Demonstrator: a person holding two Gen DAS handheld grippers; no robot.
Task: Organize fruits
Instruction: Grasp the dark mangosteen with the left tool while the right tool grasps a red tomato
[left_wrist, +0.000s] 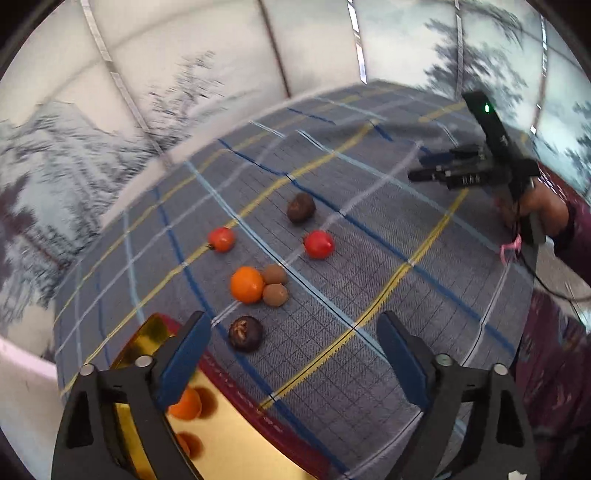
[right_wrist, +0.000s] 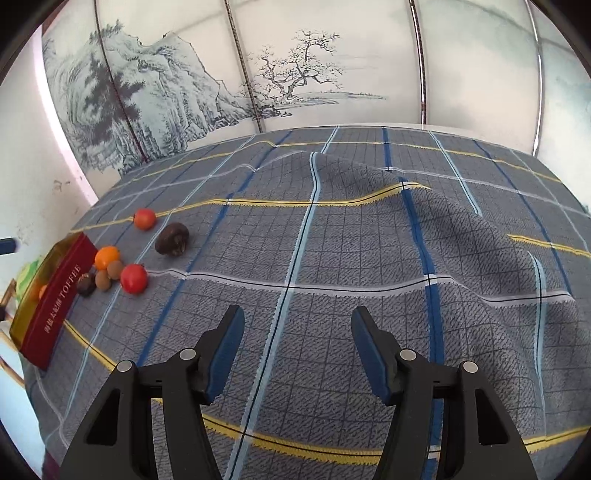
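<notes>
Fruits lie loose on the plaid bedspread (right_wrist: 332, 258), at 10 o'clock from my right tool (right_wrist: 297, 350). Both tools stand apart, empty. I judge the orange (left_wrist: 246, 284) light, firm and prone to roll; I'd pinch across its middle with the left tool (left_wrist: 295, 354), beside the toffee tin (left_wrist: 236, 435).

A rumpled plaid bedspread (right_wrist: 332, 258) covered my bed. On it lay two red tomatoes (left_wrist: 319, 243), an orange (left_wrist: 246, 284), two brown longans (left_wrist: 275, 294), two dark fruits (left_wrist: 245, 333) and a toffee tin (right_wrist: 51, 314).
</notes>
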